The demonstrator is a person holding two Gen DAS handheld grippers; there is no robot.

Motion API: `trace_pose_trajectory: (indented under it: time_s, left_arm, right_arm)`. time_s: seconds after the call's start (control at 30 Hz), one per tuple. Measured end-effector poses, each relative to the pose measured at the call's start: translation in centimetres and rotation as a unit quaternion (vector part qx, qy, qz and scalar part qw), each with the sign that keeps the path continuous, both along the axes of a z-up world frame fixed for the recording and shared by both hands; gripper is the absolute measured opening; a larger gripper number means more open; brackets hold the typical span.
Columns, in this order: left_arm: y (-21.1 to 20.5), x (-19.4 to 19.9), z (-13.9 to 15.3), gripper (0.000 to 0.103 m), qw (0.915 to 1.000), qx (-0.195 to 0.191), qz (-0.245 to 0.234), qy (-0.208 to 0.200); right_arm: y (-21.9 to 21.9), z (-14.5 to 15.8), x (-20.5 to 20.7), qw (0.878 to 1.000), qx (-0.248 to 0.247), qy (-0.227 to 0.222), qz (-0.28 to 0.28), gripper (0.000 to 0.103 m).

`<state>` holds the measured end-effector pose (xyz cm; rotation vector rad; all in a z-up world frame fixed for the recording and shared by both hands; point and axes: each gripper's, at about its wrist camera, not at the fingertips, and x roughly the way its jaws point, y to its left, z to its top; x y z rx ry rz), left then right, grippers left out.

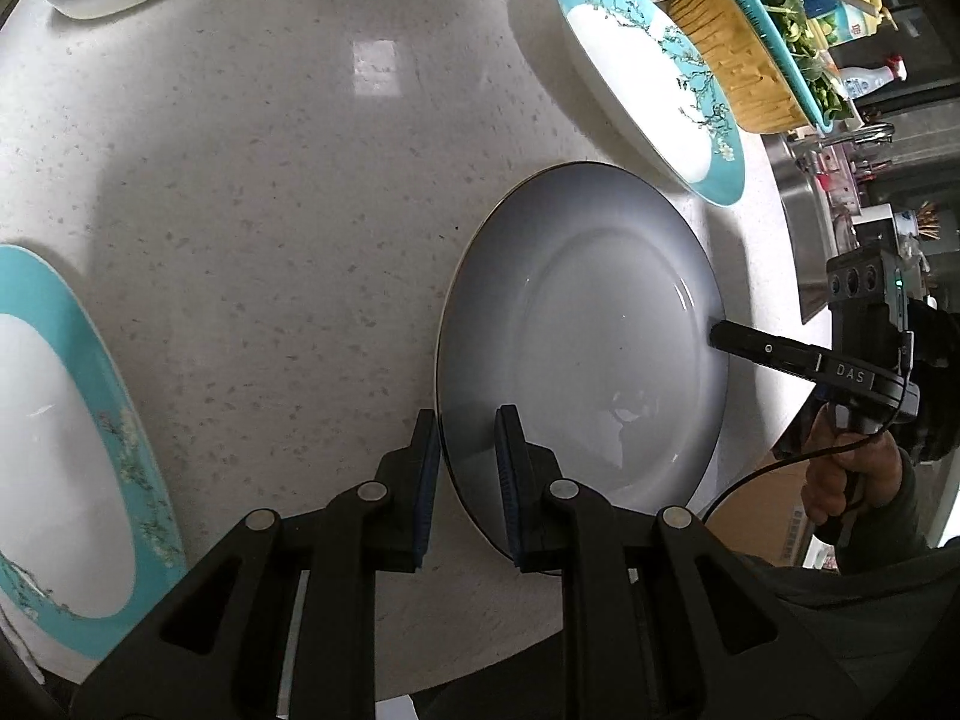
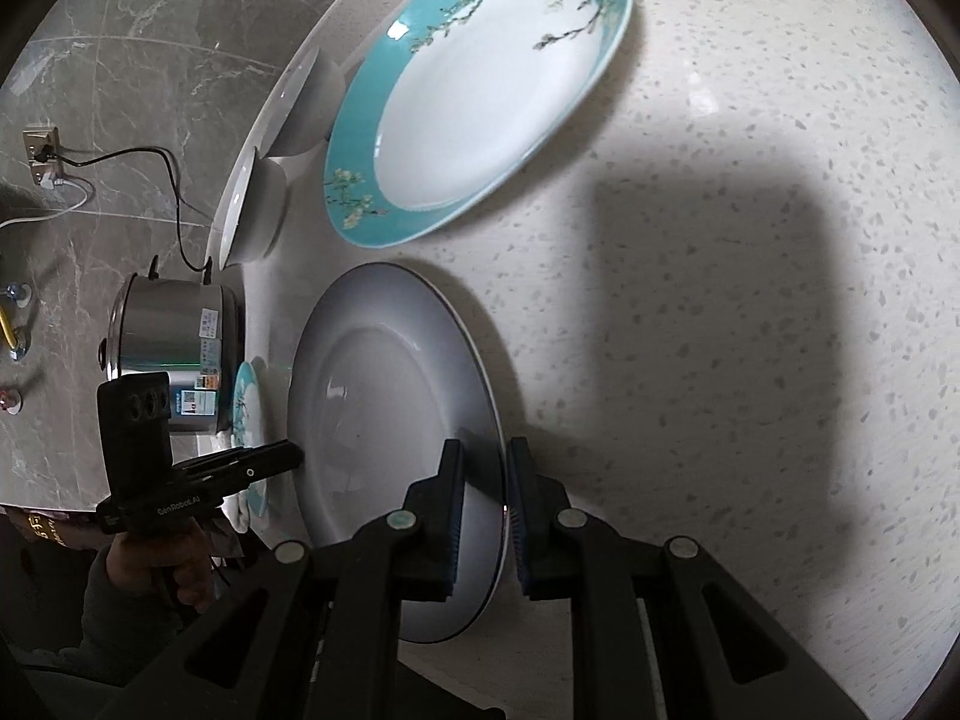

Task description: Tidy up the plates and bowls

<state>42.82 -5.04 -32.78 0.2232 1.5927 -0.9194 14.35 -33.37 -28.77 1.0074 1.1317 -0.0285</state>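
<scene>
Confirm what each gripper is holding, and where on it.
Both hold the grey plate by its rim, on opposite edges: left gripper on one side, right gripper on the other.

Both grippers on grey plate

Grey plate shading paler toward its centre with a thin dark rim, turquoise-bordered white plate patterned with blossom branches, white speckled tabletop, black fingers with blue pads

Plates: one grey, two turquoise-rimmed.
</scene>
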Motion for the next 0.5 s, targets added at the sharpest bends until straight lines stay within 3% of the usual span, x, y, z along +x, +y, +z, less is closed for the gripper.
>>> trace_pose_trajectory:
  time_s: [0.5]
  left_arm:
    - [0.7, 0.44, -0.13, 0.018, 0.9997, -0.009, 0.018, -0.012]
  right_arm:
    - [0.49, 0.78, 0.37, 0.998, -0.055, -0.013, 0.033, 0.018]
